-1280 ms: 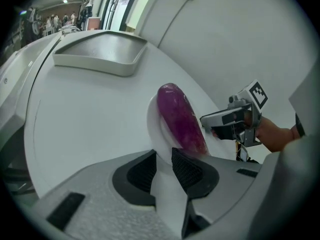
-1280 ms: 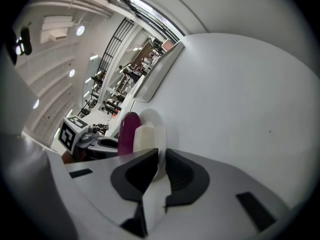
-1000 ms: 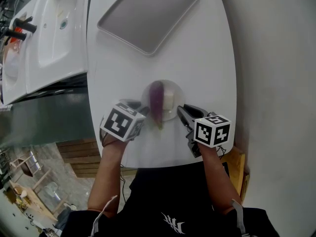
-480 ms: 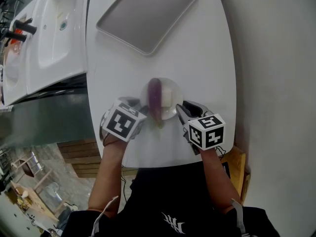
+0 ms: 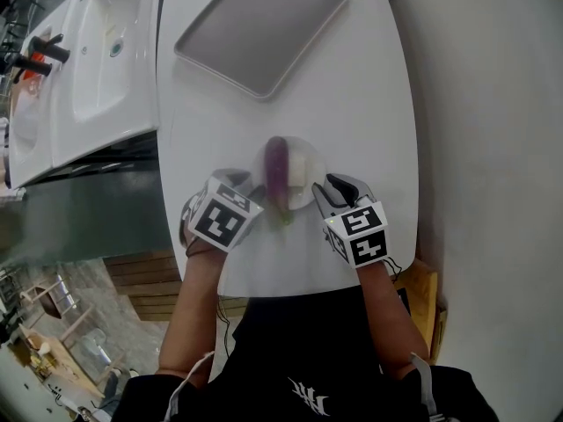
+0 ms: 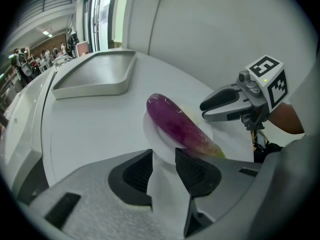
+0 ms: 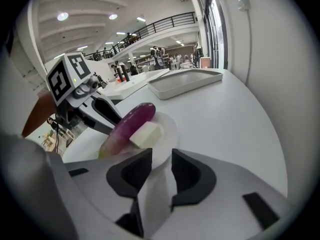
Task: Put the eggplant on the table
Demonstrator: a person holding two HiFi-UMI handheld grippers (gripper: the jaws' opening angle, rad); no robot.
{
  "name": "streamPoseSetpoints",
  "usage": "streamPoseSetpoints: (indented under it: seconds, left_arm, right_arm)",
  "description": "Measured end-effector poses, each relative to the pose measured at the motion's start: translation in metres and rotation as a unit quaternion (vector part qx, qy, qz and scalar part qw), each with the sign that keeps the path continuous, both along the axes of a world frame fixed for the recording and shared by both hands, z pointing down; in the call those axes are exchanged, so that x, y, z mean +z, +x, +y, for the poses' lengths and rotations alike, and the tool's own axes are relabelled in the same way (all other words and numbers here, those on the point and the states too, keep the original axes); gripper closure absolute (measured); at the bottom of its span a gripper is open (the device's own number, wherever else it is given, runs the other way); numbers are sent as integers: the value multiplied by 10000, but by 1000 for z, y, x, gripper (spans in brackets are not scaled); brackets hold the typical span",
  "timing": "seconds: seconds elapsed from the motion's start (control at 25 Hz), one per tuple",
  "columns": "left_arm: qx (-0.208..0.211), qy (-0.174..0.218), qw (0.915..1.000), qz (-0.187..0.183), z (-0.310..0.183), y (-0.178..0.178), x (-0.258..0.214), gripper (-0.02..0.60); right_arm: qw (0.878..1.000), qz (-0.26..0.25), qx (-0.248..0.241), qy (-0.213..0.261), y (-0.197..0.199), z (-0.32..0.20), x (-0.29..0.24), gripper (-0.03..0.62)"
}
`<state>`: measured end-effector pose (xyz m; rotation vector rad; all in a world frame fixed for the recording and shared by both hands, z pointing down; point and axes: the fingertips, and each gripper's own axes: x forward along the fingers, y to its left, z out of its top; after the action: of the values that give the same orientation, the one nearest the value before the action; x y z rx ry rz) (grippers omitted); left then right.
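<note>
A purple eggplant [image 5: 277, 169] with a green stem end lies on a small white plate [image 5: 310, 158] near the front of the white table [image 5: 369, 104], beside a pale block [image 5: 297, 174]. My left gripper [image 5: 255, 193] sits at the plate's left rim and my right gripper [image 5: 322, 188] at its right rim. In the left gripper view the eggplant [image 6: 177, 124] lies just beyond the left gripper [image 6: 164, 160], whose jaws have just been opening and stand apart with only the plate's edge [image 6: 150, 136] in the gap. The right gripper [image 7: 161, 160] has likewise been opening, with the plate [image 7: 169, 126] and eggplant [image 7: 127, 125] ahead.
A grey tray [image 5: 259, 26] lies at the far end of the table. A white sink [image 5: 97, 55] with a black tap stands to the left. The table's front edge runs just behind both grippers, close to the person's body.
The right gripper has rolled, so its marker cube shows a different face, and it has edged toward the plate. The left gripper has barely shifted. Eggplant and plate stay put.
</note>
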<state>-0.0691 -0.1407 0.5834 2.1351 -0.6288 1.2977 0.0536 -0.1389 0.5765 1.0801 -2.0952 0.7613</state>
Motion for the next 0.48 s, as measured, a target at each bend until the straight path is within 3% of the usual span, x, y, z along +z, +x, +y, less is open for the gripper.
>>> streamPoseSetpoints:
  seconds: [0.12, 0.24, 0.32, 0.48]
  left_arm:
    - [-141, -30, 9990, 417, 13, -6, -8, 459]
    - [-399, 263, 9921, 1161, 14, -12, -31, 471]
    - [-637, 575, 9780, 1901, 9, -16, -55, 550]
    - [-862, 942, 9391, 3191, 35, -17, -104, 566]
  right_arm:
    - [9982, -69, -99, 594, 1, 5, -32, 489]
    - [9897, -440, -312, 1326, 2, 10, -80, 553]
    - [9817, -752, -485, 1680, 2, 15, -112, 569]
    - [9661, -1699, -446, 1891, 1, 53, -161, 583]
